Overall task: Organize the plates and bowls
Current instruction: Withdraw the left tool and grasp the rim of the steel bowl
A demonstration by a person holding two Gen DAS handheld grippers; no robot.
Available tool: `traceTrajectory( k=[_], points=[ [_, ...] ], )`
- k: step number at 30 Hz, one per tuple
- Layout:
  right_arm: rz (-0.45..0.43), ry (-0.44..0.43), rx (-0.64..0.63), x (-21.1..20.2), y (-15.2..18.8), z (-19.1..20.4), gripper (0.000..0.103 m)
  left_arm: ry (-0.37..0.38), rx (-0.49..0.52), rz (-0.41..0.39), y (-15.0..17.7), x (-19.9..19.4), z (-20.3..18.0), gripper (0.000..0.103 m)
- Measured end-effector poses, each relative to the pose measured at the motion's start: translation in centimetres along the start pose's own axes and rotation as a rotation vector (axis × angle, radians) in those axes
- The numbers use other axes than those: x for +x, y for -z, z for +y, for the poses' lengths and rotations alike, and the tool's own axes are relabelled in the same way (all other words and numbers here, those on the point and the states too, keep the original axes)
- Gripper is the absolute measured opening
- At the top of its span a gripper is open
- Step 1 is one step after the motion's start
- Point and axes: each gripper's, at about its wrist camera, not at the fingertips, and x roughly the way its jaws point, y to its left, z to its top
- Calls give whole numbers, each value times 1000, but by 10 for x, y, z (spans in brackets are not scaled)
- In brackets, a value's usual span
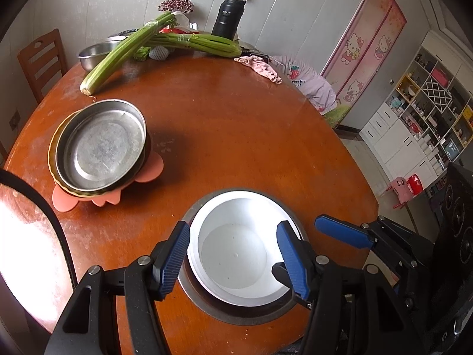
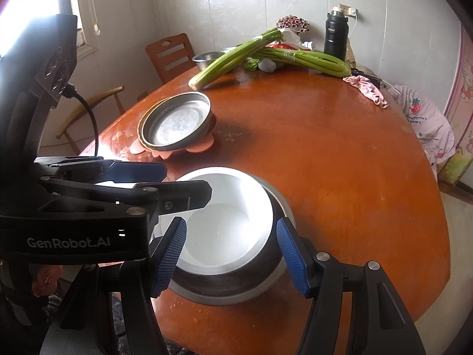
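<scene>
A white bowl (image 1: pixel 236 222) sits nested inside a wider steel bowl (image 1: pixel 236 315) at the near edge of the round wooden table (image 1: pixel 236 136). My left gripper (image 1: pixel 233 259) hovers over it, open, its blue pads apart at either side of the white rim with nothing pressed between them. In the right wrist view my right gripper (image 2: pixel 230 257) is also open over the white bowl (image 2: pixel 230 224) and steel bowl (image 2: pixel 236 281), and the left gripper (image 2: pixel 165 183) reaches in from the left. A steel plate (image 1: pixel 103 145) tops a stack on a pink mat (image 1: pixel 150 171).
Celery bunches (image 1: pixel 124 47), a steel basin (image 1: pixel 94 53) and a black flask (image 1: pixel 227 17) stand at the table's far side, with a pink cloth (image 1: pixel 260 66) to the right. A wooden chair (image 1: pixel 41 62) stands at the left. Bare tabletop lies between bowls and celery.
</scene>
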Motion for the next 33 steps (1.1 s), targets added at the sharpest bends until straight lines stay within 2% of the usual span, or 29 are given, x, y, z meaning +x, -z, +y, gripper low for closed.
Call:
traceTrajectory(
  k=[19,25,33],
  points=[
    [-54,36,48,-6,-25,-15,69,-18,-16,-45,-16,-8,22,63],
    [-36,47,79,0,-29,-24,69,-17,-26,-18,-15,2,35,63],
    [43,52,138,19,-15,-38,69,16,-46,53,-2,26,47,64]
  ],
)
